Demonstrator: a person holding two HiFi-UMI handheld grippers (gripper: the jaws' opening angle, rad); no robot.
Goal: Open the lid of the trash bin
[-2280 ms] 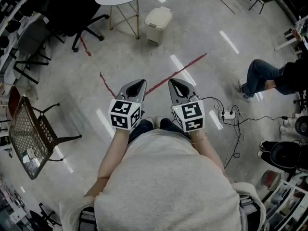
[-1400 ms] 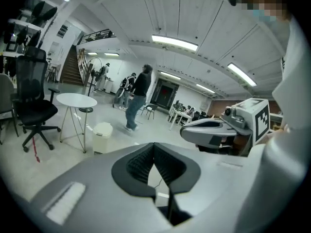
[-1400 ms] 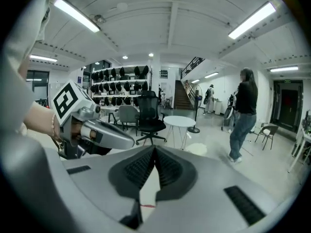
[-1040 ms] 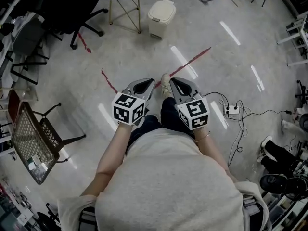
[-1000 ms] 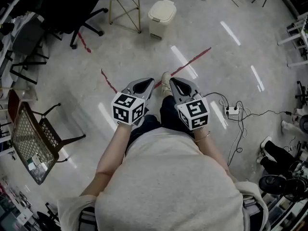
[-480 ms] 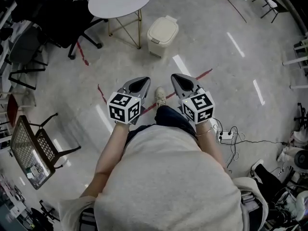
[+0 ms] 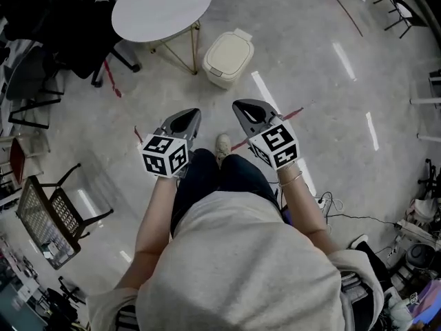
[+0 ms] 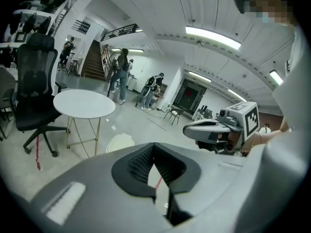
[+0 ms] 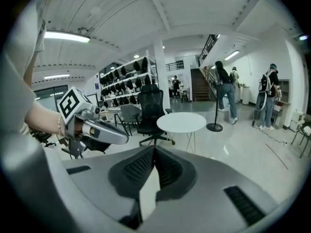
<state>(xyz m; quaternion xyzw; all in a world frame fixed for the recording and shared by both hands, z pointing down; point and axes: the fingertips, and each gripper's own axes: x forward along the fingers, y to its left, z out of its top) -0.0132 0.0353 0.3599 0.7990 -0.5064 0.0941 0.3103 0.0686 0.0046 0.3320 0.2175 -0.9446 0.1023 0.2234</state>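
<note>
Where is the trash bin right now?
In the head view the trash bin stands closed on the floor beyond the left gripper and right gripper, just right of the round white table.

Round white table [image 7: 162, 7] stood on gold legs; black office chair [image 8: 33, 74] beside it; red tape line [image 7: 292, 113] on floor.
</note>
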